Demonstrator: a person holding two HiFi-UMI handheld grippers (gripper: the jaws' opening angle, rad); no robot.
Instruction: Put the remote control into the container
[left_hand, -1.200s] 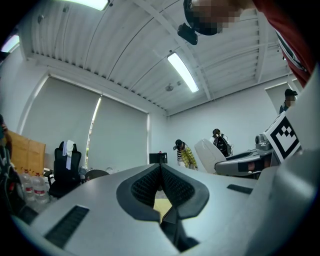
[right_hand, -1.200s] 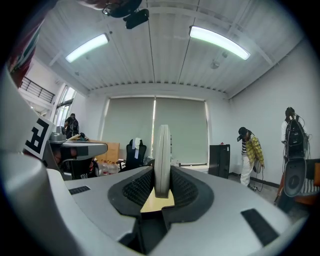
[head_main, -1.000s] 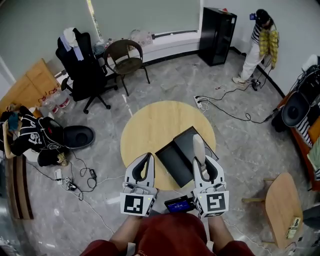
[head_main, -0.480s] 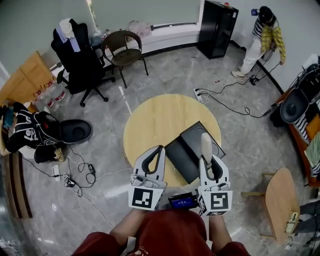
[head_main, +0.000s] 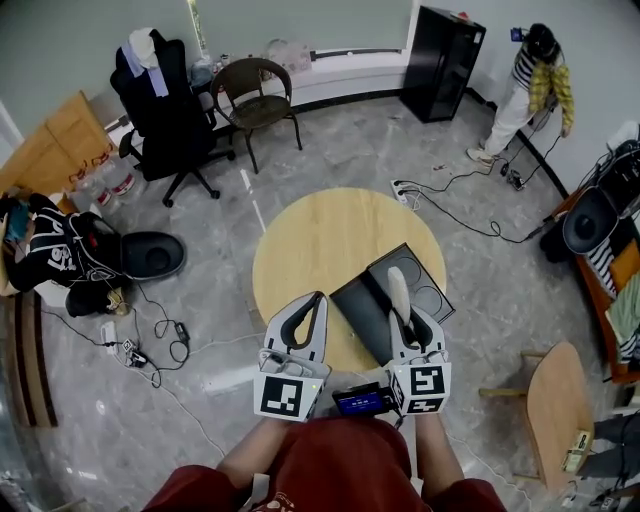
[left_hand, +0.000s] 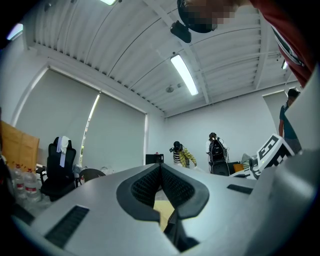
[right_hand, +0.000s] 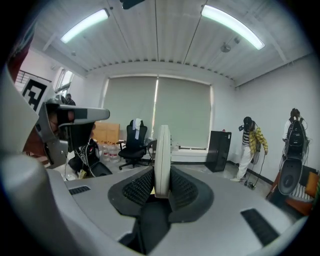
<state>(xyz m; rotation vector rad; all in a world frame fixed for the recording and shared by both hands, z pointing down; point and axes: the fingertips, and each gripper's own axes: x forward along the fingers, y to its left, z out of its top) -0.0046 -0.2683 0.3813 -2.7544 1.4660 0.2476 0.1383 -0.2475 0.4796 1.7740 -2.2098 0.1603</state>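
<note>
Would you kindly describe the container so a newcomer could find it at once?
Find the round wooden table on the grey floor. On its near right edge lies the container, an opened black box, the only thing resting on it.

The remote control (right_hand: 161, 155) looked to me like smooth off-white plastic with a faint sheen. The right gripper (right_hand: 161, 186) had black pads (right_hand: 136, 189) that seemed rubbery and finely ribbed. Its shell was matt grey plastic, and so was the left gripper (left_hand: 161, 169). The container (head_main: 428, 292) read as black plastic, smooth and only slightly shiny. The round table (head_main: 320, 235) had a pale wood finish, even and dull. The floor (head_main: 480, 270) was grey stone-look tile, polished enough to reflect light.
</note>
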